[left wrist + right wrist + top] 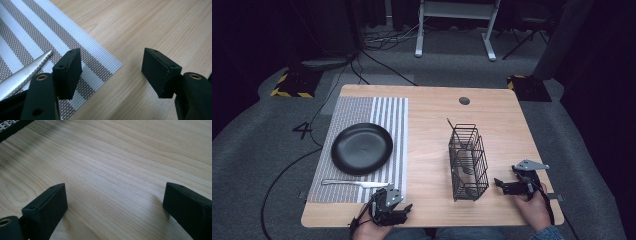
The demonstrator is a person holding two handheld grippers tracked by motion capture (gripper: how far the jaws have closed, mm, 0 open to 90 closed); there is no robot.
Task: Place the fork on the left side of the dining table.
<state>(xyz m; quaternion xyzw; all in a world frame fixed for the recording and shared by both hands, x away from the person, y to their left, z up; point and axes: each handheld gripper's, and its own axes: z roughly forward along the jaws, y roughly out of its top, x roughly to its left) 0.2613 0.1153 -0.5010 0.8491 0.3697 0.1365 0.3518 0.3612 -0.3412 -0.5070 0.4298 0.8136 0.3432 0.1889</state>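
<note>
Nearest the high camera, at the bench's [432,100] near edge, I hold my left tongs [398,210] with their jaws spread wide and nothing between them. From the left gripper view, those left tongs [112,72] sit over the near right corner of the striped placemat [30,32], one jaw above the mat, the other above bare wood. A butter knife [22,72] lies on the mat just beside the jaw that is over it, its serrated edge plain to see; I cannot tell whether the jaw touches it. In the high view the knife [354,183] lies flat along the mat's [387,115] near edge, blade tip toward my left tongs, just below the black plate [361,148] that rests on the mat.

My right tongs [507,186] are low by the near right corner of the bench, jaws also spread and holding nothing, pointing toward the black wire caddy [468,162] that stands upright near the middle. In the right gripper view the right tongs [115,202] have bare wood between the jaws.
</note>
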